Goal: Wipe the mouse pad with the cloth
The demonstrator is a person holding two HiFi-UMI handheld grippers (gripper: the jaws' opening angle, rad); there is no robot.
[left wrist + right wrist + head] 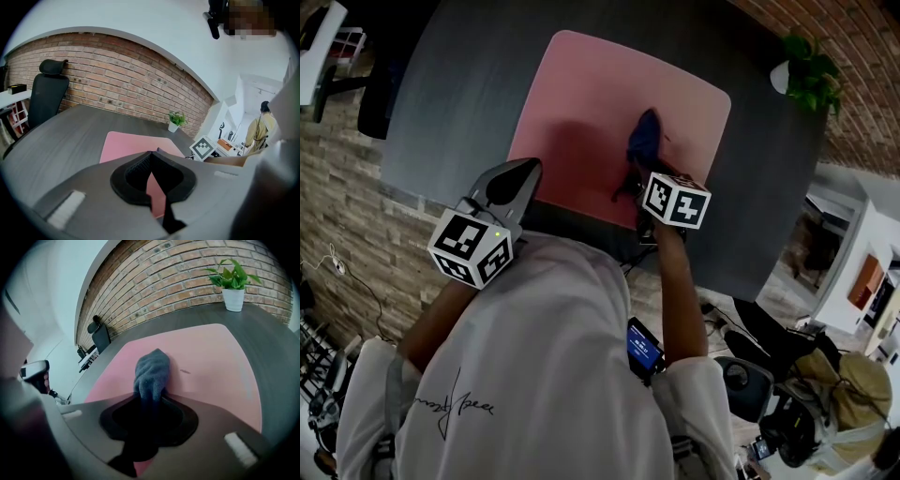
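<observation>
right gripper (150,398) is clamped on the blue cloth (151,369), pressed onto the pink mouse pad (211,362) right in front of it, left gripper (151,153) closed on nothing off to its left.

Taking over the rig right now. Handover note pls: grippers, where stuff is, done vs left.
Right gripper: jaws shut on the blue cloth, whose free end lies bunched on the pad.
Left gripper: jaws together, nothing between them, held near the pad's near left corner.
Pink mouse pad: flat on the dark table; the cloth sits right of its centre, towards the near edge.
Done: cloth grasped and down on the pad. How much has been wiped cannot be told; no marks or streaks show.
Left: probably sweep the cloth over the rest of the pad, mainly the left and far parts.
</observation>
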